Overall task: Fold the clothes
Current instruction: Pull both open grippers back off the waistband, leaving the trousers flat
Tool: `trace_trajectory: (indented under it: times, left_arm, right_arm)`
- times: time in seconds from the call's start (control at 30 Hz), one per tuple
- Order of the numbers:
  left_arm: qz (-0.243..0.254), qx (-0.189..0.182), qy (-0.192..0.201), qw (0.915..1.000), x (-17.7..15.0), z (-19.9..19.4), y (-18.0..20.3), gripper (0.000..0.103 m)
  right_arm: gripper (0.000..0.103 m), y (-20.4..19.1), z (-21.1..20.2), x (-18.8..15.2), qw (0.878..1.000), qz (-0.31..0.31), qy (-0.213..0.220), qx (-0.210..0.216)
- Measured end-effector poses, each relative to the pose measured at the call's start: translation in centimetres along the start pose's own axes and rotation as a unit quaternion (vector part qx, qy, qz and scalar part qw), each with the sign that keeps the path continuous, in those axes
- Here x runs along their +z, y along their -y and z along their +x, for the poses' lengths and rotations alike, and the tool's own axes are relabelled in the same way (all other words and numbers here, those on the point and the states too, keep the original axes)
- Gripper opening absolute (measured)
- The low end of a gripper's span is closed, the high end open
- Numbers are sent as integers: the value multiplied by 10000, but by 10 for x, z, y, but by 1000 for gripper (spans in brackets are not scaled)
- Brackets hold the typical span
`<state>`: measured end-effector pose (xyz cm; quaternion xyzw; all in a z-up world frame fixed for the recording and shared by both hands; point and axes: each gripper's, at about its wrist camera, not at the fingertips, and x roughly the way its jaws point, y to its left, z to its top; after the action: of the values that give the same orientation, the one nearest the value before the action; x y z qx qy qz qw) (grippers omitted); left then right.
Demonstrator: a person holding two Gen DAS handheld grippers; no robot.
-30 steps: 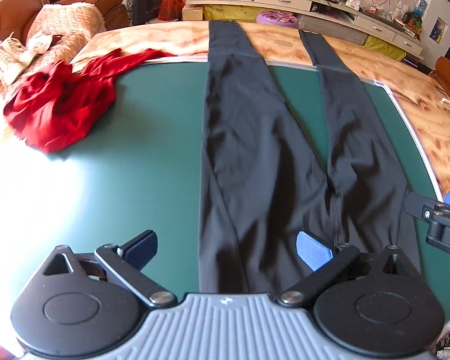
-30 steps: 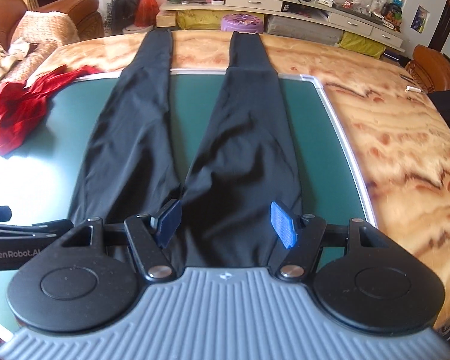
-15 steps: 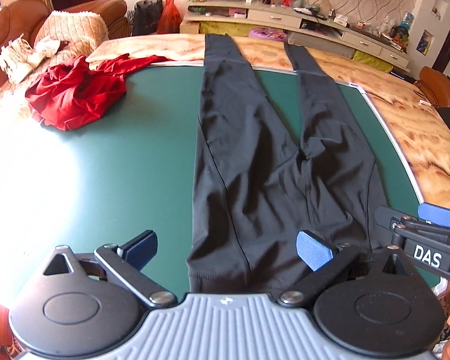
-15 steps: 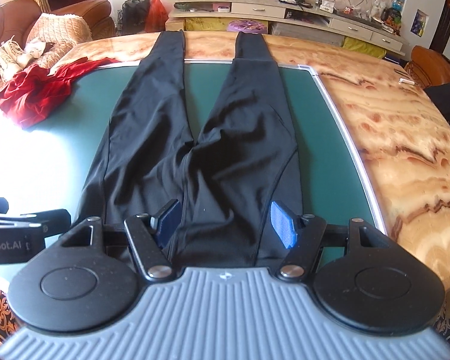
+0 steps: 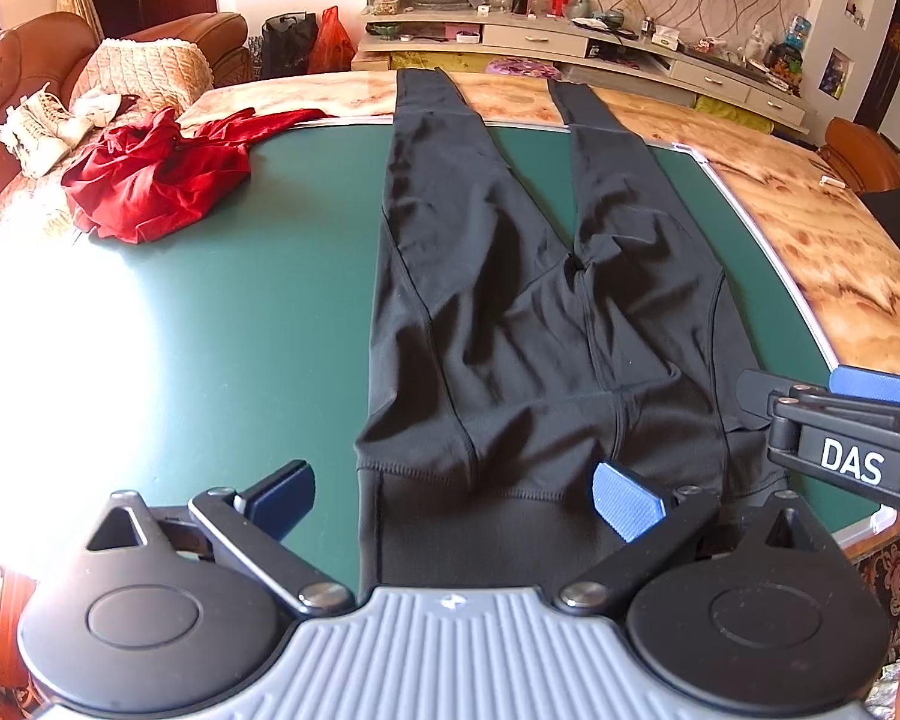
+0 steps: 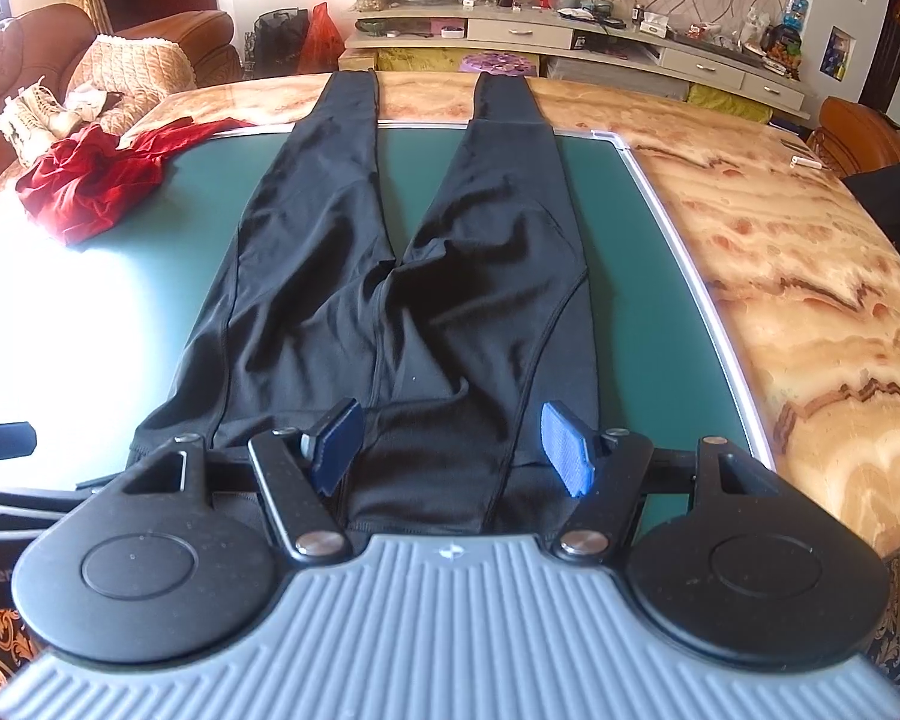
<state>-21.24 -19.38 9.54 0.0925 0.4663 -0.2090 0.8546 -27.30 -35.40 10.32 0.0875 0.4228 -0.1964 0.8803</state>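
a pair of black stretch leggings (image 5: pixel 510 324) is being shown laid flat on a dark green table mat (image 5: pixel 258 312), with the waistband at the near edge and both legs running away from the cameras. the long axis is lying front to back; the two legs are diverging from the crotch in a narrow v, and their ends are passing over the mat's pale metal trim (image 6: pixel 690 252) onto the glossy marbled amber tabletop (image 6: pixel 810 276), reaching its far edge. broad open mat is being left on the left side of the leggings, washed out by glare near the front; only a narrow strip of mat is being left on the right before the trim. a crumpled red garment (image 5: pixel 150 180) is lying well apart at the far left corner of the mat, partly on the amber border.

the left gripper (image 5: pixel 456 495) is being held over the waistband's left part, its blue-padded fingers (image 5: pixel 627 507) spread wide, one pad over bare mat and the other over the fabric; nothing is being pinched. the right gripper (image 6: pixel 456 444) is being held over the waistband's right part, its fingers (image 6: pixel 564 447) likewise spread apart above the cloth, with nothing between them. whether any pad is touching the fabric cannot be told.

beyond the table, a brown leather sofa with a cream knitted throw (image 5: pixel 144 63) and a long pale cabinet crowded with bottles (image 6: pixel 570 30) are being seen against a patterned wall.
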Motion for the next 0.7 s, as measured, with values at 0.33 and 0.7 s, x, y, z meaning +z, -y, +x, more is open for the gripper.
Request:
trace_trajectory:
  times: [0.33, 0.7]
  left_arm:
    - [25, 75, 71, 9999, -31, -6, -1, 102]
    - [89, 102, 112, 9998, -62, -5, 4, 102]
  right_arm:
    - [74, 2, -3, -30, 9998, 192, -50, 95]
    - [74, 3, -12, -63, 9983, 544, 36, 187]
